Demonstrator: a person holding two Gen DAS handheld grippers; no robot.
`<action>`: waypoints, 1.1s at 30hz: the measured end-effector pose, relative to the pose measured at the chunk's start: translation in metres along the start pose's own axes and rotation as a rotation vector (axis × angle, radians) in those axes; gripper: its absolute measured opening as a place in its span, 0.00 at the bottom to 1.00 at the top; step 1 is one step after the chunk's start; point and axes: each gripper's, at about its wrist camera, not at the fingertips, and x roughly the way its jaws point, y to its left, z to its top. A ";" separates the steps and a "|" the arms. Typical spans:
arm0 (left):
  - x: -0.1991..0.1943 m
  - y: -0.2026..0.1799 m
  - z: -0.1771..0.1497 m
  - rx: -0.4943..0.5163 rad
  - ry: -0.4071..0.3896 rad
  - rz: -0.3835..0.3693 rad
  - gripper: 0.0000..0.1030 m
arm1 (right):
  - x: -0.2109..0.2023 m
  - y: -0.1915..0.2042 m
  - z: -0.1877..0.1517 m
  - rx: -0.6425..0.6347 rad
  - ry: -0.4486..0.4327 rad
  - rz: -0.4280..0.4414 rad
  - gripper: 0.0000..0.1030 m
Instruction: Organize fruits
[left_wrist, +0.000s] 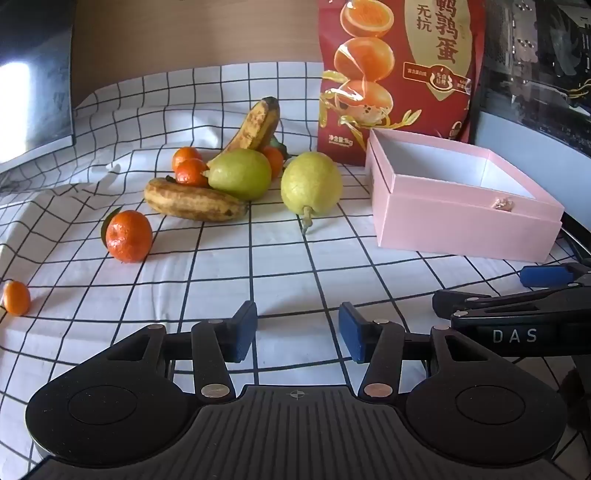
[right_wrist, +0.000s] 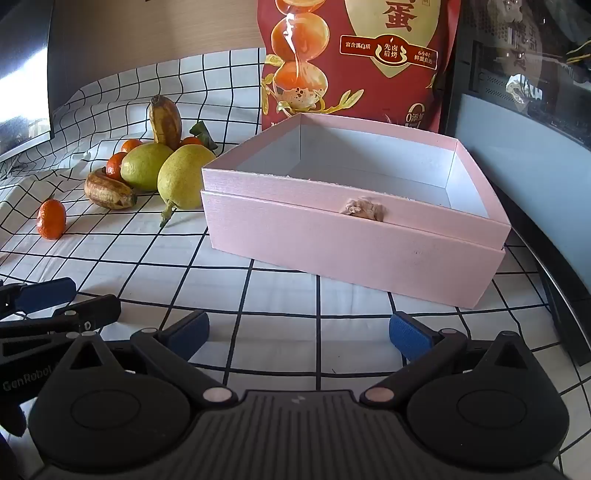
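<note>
Cloth (left_wrist: 280, 266) with a black grid is lying rumpled over the whole table, and everything is sitting on it. Behind it a big red snack bag (left_wrist: 402, 77) is standing upright against the wall, and a dark computer case (left_wrist: 539, 62) is standing to the right of that.

Just in front of the bag, a pink box (right_wrist: 351, 240) is sitting open, its pale inside showing nothing in it from either view; a small crumpled scrap (right_wrist: 364, 210) is clinging to the top of its near wall.

Left of the box the fruit is lying in a loose heap. One green pear (left_wrist: 312, 182) is resting nearest the box, its stem pointing toward me, and a second pear (left_wrist: 240, 173) is leaning just beside it. A spotted banana (left_wrist: 194, 201) is lying flat in front of that second pear, touching it, while another banana (left_wrist: 255, 125) is propped up behind the heap. Small tangerines (left_wrist: 188, 166) are tucked among them. One larger tangerine (left_wrist: 129, 236) is sitting apart, out in front to the left, and a tiny one (left_wrist: 16, 297) is sitting near the cloth's left edge.

Down low, the left gripper (left_wrist: 297, 330) is hovering over bare cloth, its blue pads partly apart and gripping nothing. The right gripper (right_wrist: 297, 330) is hovering just short of the box, spread wide, also carrying nothing.
</note>
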 end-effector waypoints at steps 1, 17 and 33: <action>0.001 -0.001 0.001 0.003 0.001 -0.001 0.53 | 0.000 0.000 0.000 0.001 0.000 0.001 1.00; 0.001 0.002 0.001 -0.025 0.002 -0.018 0.53 | 0.000 0.000 0.000 0.002 0.000 0.002 1.00; 0.001 0.002 0.002 -0.025 0.004 -0.019 0.53 | 0.000 0.000 0.000 0.002 0.000 0.002 1.00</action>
